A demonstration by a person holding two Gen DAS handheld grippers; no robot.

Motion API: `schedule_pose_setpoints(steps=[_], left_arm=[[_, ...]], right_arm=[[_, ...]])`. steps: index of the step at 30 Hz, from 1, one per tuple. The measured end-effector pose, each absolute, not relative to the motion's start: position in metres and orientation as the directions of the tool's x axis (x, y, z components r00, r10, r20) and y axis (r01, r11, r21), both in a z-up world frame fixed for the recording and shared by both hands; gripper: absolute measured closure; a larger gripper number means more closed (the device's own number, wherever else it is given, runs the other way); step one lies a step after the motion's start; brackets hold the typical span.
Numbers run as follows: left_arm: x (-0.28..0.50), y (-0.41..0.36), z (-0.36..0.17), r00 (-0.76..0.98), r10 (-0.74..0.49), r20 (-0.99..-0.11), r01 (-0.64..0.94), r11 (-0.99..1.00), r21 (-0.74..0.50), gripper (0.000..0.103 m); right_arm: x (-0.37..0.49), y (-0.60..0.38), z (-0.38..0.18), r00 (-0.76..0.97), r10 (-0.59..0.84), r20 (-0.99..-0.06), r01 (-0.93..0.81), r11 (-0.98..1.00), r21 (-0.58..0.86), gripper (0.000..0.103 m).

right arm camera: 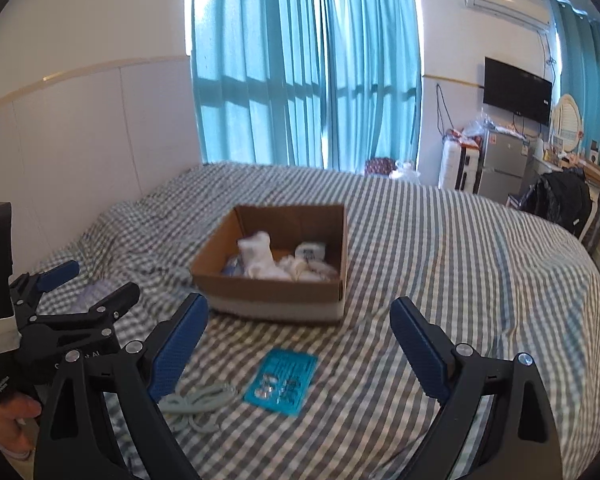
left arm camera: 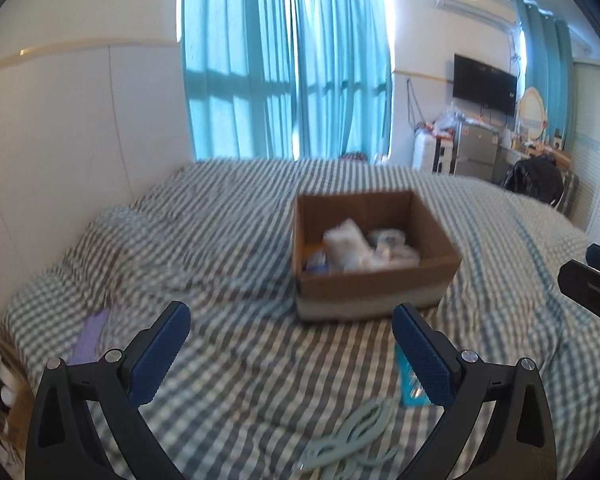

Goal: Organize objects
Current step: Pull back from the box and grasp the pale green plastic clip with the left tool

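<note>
An open cardboard box (left arm camera: 380, 280) (right arm camera: 268, 292) sits on the checked bed and holds white socks (right arm camera: 260, 258) and other small white items. A teal packet (right arm camera: 282, 380) (left arm camera: 410, 390) lies on the cover in front of the box. A pale coiled cable (right arm camera: 198, 402) (left arm camera: 352, 436) lies left of the packet. A purple item (left arm camera: 90, 336) lies at the left. My left gripper (left arm camera: 292, 344) is open and empty above the cable; it also shows in the right wrist view (right arm camera: 96, 284). My right gripper (right arm camera: 300, 336) is open and empty above the packet.
The grey-and-white checked bed cover (right arm camera: 440, 280) fills the foreground. A white panelled wall (left arm camera: 60, 140) runs along the left. Teal curtains (right arm camera: 300, 80) hang behind. A fridge (right arm camera: 500, 160), a wall TV (right arm camera: 516, 90) and a black bag (right arm camera: 560, 200) stand at the far right.
</note>
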State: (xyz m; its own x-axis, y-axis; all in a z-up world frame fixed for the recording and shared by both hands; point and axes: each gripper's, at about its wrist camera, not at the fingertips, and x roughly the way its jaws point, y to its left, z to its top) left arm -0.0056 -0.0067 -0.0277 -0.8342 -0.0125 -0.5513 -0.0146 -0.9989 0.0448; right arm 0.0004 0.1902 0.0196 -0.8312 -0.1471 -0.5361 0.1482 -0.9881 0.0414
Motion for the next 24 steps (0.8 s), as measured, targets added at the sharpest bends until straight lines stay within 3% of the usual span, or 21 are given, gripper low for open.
schedule_pose_setpoints(steps=[8,17,23,24], left_arm=[[0.005,0.0,-0.091,-0.772,-0.015,-0.635,-0.046,-0.996,0.08,0.0],[0.004,0.025,-0.156,-0.638,0.092,-0.765,-0.193,-0.98,0.043,0.0],[0.001,0.031,-0.174,-0.575,0.164,-0.802,-0.235,-0.972,-0.031,0.021],[0.001,0.031,-0.175,-0.574,0.159,-0.803,-0.231,-0.972,-0.028,0.034]], right_arm=[[0.002,0.188,-0.043,-0.767,-0.107,-0.633,0.103,-0.994,0.044,0.01],[0.001,0.18,-0.067,-0.723,-0.088,-0.686,0.098,-0.995,0.024,0.01],[0.001,0.179,-0.072,-0.715,-0.08,-0.694,0.09,-0.996,0.021,0.01],[0.001,0.179,-0.073,-0.713,-0.079,-0.696,0.089,-0.996,0.022,0.01]])
